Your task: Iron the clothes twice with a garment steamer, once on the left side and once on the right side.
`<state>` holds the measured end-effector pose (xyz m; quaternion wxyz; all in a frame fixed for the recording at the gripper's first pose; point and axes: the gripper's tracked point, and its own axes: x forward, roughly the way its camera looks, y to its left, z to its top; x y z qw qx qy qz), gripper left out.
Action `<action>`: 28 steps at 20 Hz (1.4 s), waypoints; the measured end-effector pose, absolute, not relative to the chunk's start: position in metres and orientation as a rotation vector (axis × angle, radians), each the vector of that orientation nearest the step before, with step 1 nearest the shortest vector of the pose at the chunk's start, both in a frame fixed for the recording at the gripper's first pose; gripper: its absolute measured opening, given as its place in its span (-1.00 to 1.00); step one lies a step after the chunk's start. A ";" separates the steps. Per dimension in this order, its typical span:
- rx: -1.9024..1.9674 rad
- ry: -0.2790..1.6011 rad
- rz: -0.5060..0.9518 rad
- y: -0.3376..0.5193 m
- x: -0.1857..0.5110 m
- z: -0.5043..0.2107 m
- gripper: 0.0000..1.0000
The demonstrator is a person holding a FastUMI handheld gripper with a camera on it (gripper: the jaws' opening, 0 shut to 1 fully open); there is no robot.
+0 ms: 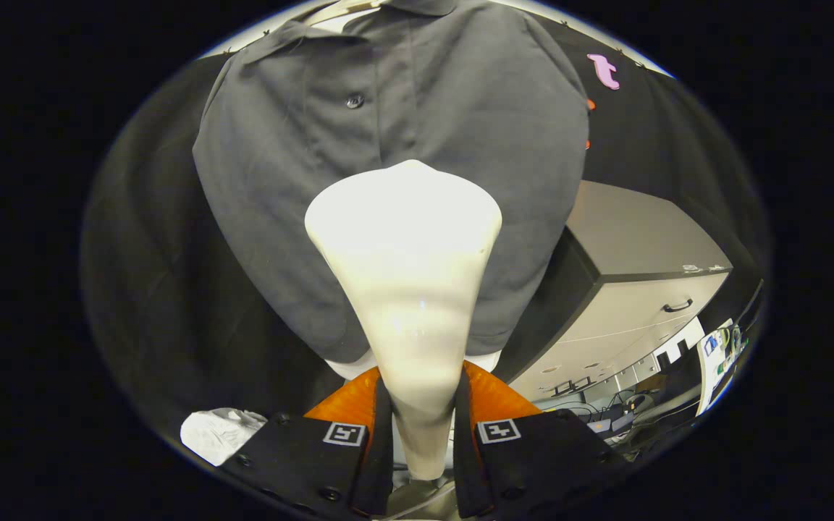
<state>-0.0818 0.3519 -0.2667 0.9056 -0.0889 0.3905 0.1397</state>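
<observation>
Both fingers (377, 420) of my gripper (423, 427) press against the narrow neck of the garment steamer (404, 275), one on each side, so the tongs are closed down to the width of that handle and have a firm hold of it. From the fingers the steamer widens forward into a broad cream-white head, which I see from behind. That head lies over the lower middle of the dark grey polo shirt (395, 108) hanging just beyond it (I cannot tell whether the face of the head actually touches the cloth). The shirt hangs upright against the black booth wall, collar at the top and one dark button (354, 101) on its placket, above and a little left of the steamer head. Below the shirt's hem a strip of white shows. Right of the shirt stands a pale cabinet (641, 246) with a dark handle (677, 306). Left of my fingers, low down, lies a crumpled white cloth (218, 432).
</observation>
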 end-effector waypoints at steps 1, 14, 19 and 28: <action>-0.172 0.786 0.281 0.346 -0.080 -0.256 -0.16; -0.054 0.462 0.245 0.282 -0.072 -0.084 -0.16; -0.045 0.380 0.229 0.260 -0.074 -0.048 -0.16; -0.032 0.365 0.207 0.244 -0.070 -0.041 -0.16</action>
